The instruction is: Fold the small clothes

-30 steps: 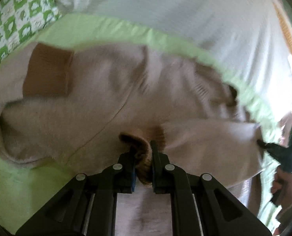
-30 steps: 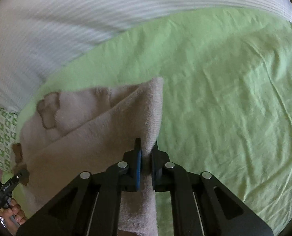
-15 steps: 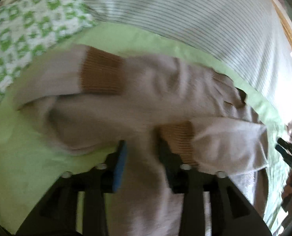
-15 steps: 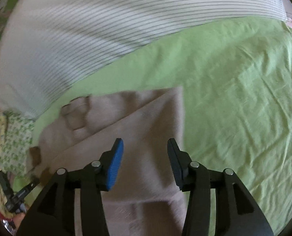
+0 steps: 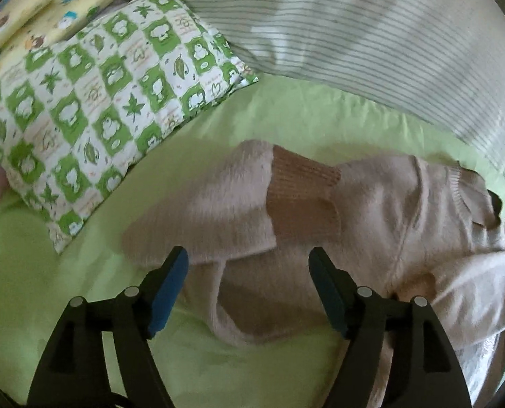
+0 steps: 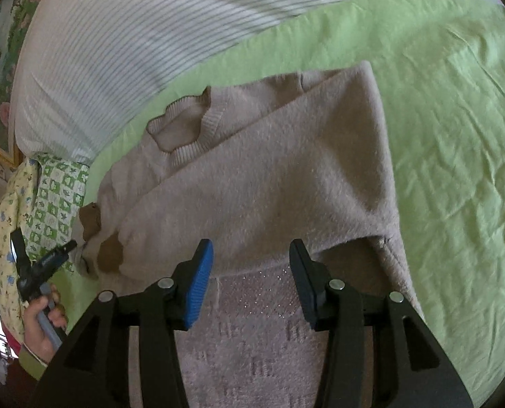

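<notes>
A bed with a light green sheet [image 6: 456, 108] fills the frame; a striped white duvet [image 5: 371, 34] lies across the top, a green-checked pillow [image 5: 92, 102] at upper left.

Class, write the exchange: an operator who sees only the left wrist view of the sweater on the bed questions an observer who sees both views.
Operator: Is the right tool gripping the sweater?
Observer: No. It is open and grips nothing.
Operator: What lies on the sweater's far side from me?
Observer: Wrinkled green sheet, with nothing lying on it in the right wrist view.
</notes>
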`<state>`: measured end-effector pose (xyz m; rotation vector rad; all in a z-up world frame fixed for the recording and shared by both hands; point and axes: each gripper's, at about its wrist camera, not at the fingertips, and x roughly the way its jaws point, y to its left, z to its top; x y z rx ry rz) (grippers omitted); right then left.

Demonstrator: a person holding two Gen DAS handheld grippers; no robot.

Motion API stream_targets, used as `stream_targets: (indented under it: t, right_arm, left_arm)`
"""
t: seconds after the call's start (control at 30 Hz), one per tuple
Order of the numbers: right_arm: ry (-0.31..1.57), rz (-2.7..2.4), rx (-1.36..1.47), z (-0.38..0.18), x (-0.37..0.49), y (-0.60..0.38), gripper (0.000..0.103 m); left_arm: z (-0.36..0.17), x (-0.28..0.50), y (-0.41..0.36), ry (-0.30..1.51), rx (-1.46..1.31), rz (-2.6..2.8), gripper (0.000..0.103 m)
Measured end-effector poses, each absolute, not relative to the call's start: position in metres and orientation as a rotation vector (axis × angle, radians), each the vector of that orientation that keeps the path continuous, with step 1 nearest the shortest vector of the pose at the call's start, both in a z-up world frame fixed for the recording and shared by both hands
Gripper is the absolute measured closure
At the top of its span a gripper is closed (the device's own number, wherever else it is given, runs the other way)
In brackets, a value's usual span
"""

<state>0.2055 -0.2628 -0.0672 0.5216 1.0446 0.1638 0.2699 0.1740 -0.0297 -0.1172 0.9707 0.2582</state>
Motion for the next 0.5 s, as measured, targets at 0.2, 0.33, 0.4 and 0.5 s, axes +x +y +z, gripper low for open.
stream_targets:
  t: [0.2,0.33,0.4,0.5]
  right_arm:
    - [1.043,0.156,0.552,-0.066,0.208,-0.268,0.055]
    - [1.035,0.159,0.55,-0.063,0.211,-0.268,0.055]
    - [1.037,0.161,0.542,-0.062,0.212,-0.266,0.055]
    - [1.036,0.168,0.523,-0.061,0.214,-0.263,0.055]
  left_arm:
    - [-0.058,0.287,0.176,1.058,-0.013,0.286,0.022]
    - [-0.073,0.299,0.196,1.082,-0.013,0.346,0.022]
    - [-0.076,0.306,0.208,1.079,-0.047,0.36,0.032]
    - [-0.074,0.31,0.222,1.07,-0.131,0.341,0.08]
